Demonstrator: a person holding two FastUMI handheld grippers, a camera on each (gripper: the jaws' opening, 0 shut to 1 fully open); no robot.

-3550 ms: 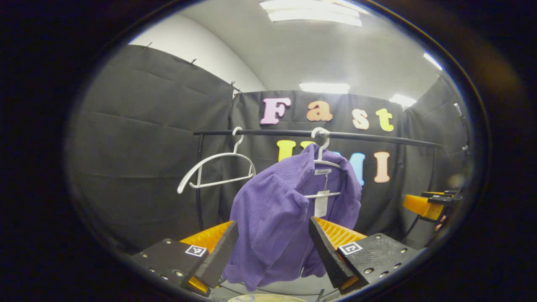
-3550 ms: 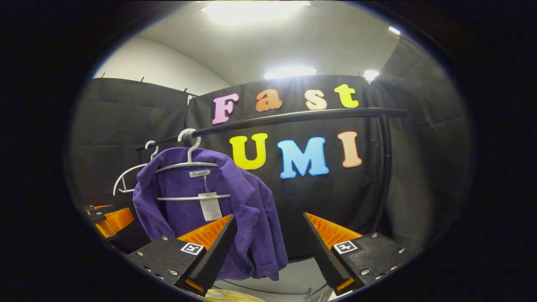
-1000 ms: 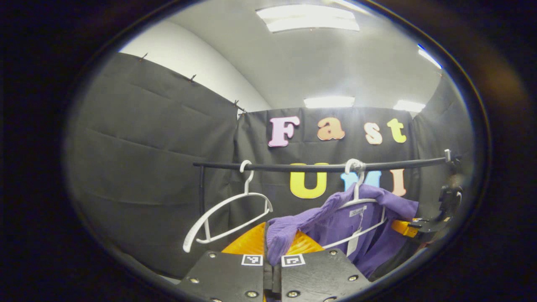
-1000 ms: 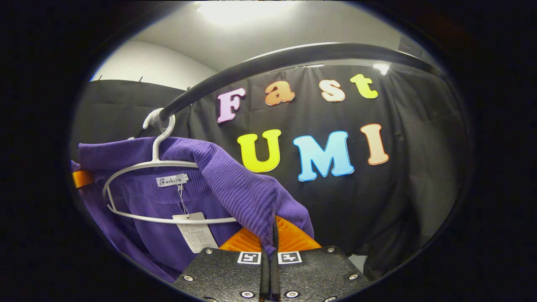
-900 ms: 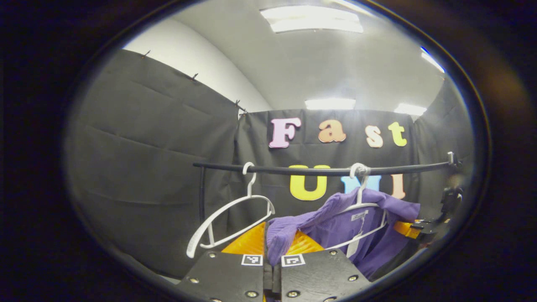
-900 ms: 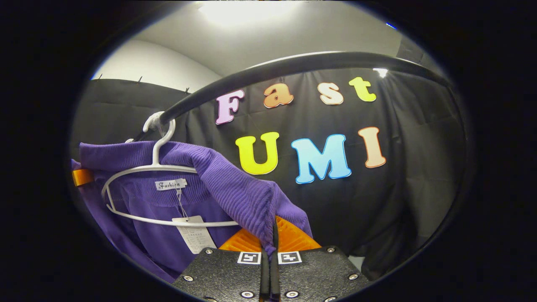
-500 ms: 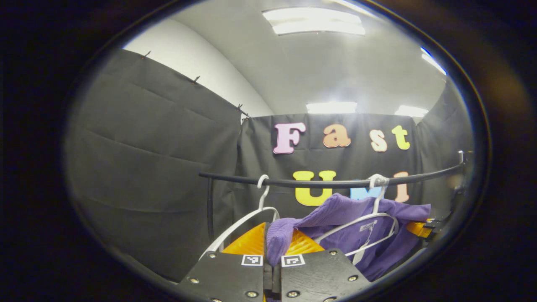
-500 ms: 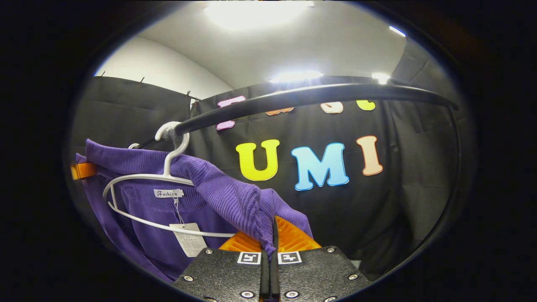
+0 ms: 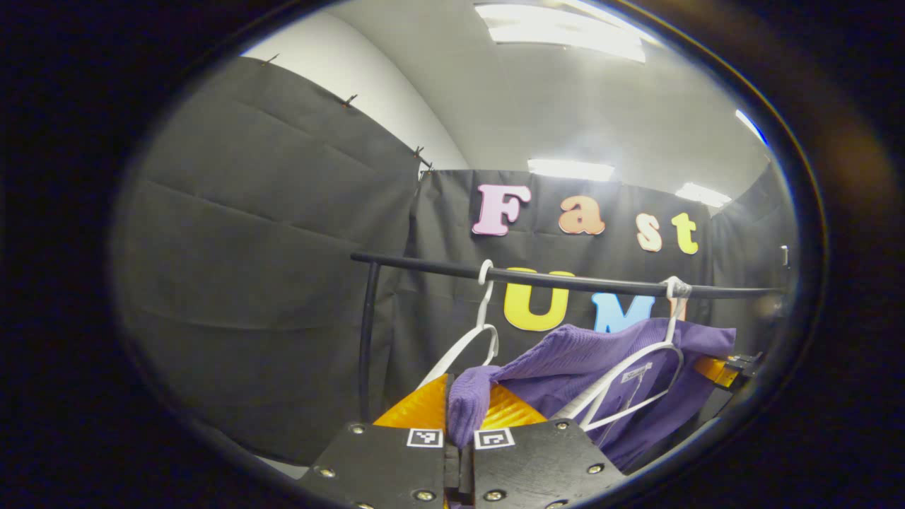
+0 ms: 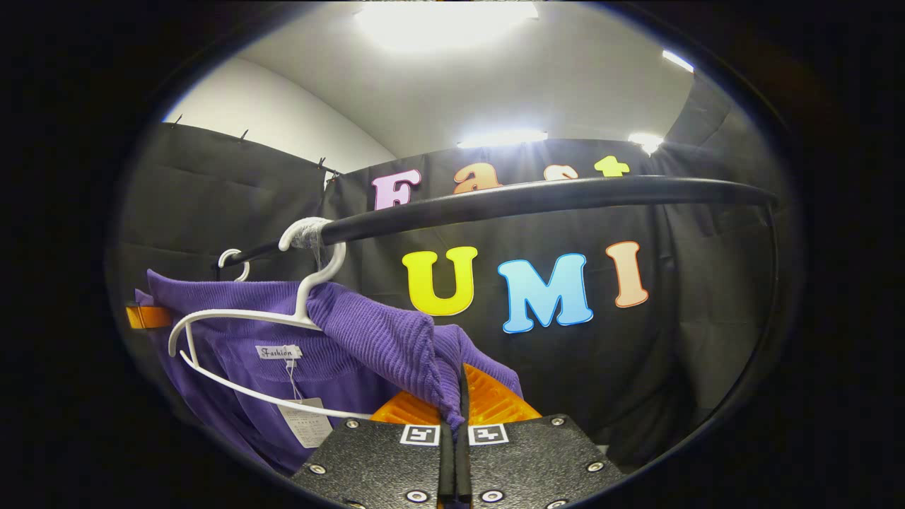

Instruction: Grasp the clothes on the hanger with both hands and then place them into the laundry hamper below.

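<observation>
**Inspector:** Report the scene, largest item first.

**Operator:** The rail (image 10: 537, 199) spans the booth. My purple top (image 9: 565, 367) is on the white hanger (image 10: 233, 318), whose hook is over the rail. A second hanger (image 9: 466, 339) hangs bare, to the left in the left gripper view.

**Inspector:** State of your tools?

**Operator:** My left tool (image 9: 459, 424) is pressed together, pinching a fold of the top's shoulder. My right tool (image 10: 456, 417) is likewise closed, pinching the other shoulder. The cloth runs taut from each pinch up to the hanger.

**Inspector:** Step in hand?

**Operator:** Both grasps are made; in my judgement I am at the stripping stage. The top is not yet free, as the hanger's arms sit inside it.

**Inspector:** Next move?

**Operator:** I judge it calls for drawing both shoulders outward and off the hanger's ends together, then lowering into the hamper. An uneven pull could snag the collar or lift the hook off the rail.
</observation>
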